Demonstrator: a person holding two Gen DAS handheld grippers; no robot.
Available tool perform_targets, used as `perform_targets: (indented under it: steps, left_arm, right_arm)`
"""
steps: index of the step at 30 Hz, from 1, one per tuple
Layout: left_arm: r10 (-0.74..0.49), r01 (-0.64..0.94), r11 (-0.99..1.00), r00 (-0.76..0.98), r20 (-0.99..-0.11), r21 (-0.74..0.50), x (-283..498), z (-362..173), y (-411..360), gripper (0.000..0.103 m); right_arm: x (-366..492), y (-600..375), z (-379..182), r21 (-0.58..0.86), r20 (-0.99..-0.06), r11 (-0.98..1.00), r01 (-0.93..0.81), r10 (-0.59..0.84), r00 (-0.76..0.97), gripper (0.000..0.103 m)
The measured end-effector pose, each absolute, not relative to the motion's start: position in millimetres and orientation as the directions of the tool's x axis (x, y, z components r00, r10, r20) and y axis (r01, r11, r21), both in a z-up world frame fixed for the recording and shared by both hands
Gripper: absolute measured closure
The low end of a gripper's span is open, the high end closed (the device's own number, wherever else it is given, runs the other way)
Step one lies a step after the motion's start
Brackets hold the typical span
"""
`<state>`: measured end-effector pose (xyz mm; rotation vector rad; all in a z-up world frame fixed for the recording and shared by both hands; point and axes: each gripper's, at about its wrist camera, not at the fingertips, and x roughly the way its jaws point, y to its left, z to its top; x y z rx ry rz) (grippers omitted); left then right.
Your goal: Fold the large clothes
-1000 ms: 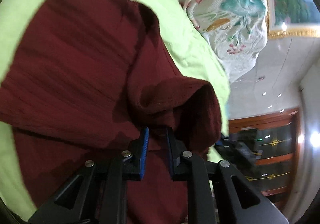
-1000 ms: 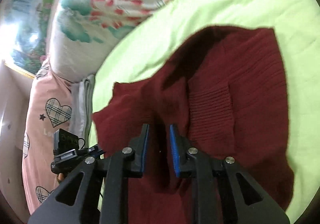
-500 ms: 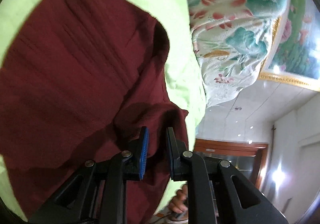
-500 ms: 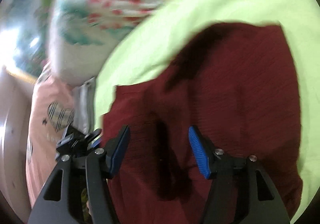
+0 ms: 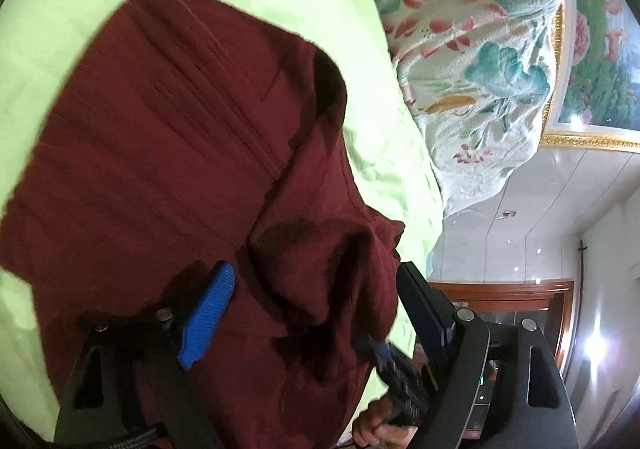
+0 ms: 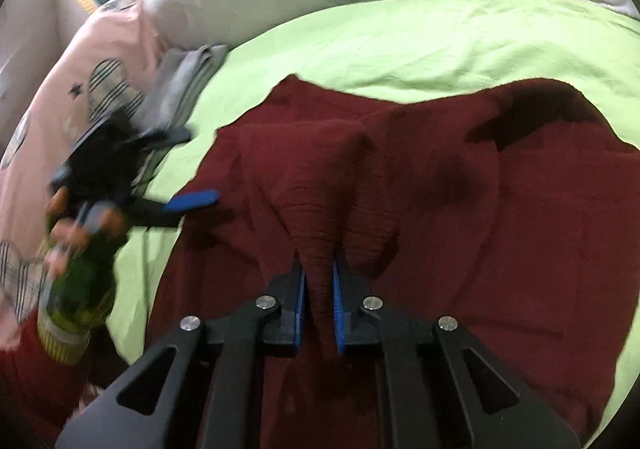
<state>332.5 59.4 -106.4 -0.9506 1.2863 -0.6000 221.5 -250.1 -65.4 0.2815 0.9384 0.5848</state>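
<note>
On green bedding (image 6: 400, 45) the sweater (image 6: 500, 209) looks roughly half-folded: left gripper (image 5: 316, 313) opening around a loose fold, right gripper (image 6: 319, 289) closing, pinching a ridge.

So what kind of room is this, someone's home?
Most likely a bedroom at home. A dark red sweater lies on a bed with a green sheet, a floral quilt is bunched at one end beside a pink pillow, and a gold-framed painting hangs above.
</note>
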Motion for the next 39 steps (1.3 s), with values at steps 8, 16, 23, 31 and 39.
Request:
perform_targets:
  steps: [8,16,23,31,39]
  left_arm:
    - [-0.830,-0.091,0.538,0.119,-0.546,-0.838,330.3,-122.6,27.1,0.031]
    - [-0.816,-0.030,0.573,0.078,-0.573,-0.819,320.6,-131.6,25.8,0.067]
    - [-0.831,0.096,0.556,0.080,-0.551,-0.826,315.6,-113.4,18.1,0.097]
    - [-0.863,0.326,0.505,0.197,-0.465,-0.799,299.5,-74.3,34.6,0.095]
    - [-0.869,0.217,0.494,0.101,-0.484,-0.842,291.2,-125.7,56.5,0.069]
  right_arm:
    - [181.3,-273.2,-60.9,0.548,-0.635,0.739,-0.391,0.672,0.380,0.062]
    - [228.7,-326.5,-88.3,0.676,-0.614,0.736,-0.044,0.595,0.519,0.052]
    - [254.7,-303.2,-110.7,0.638,-0.681,0.770,0.016,0.554,0.479,0.099]
    - [232.4,-359.6,-55.4,0.727,-0.413,0.679,-0.100,0.549,0.727,0.100]
    - [218.8,-379.8,-115.8,0.768,-0.529,0.634,0.091,0.547,0.648,0.096]
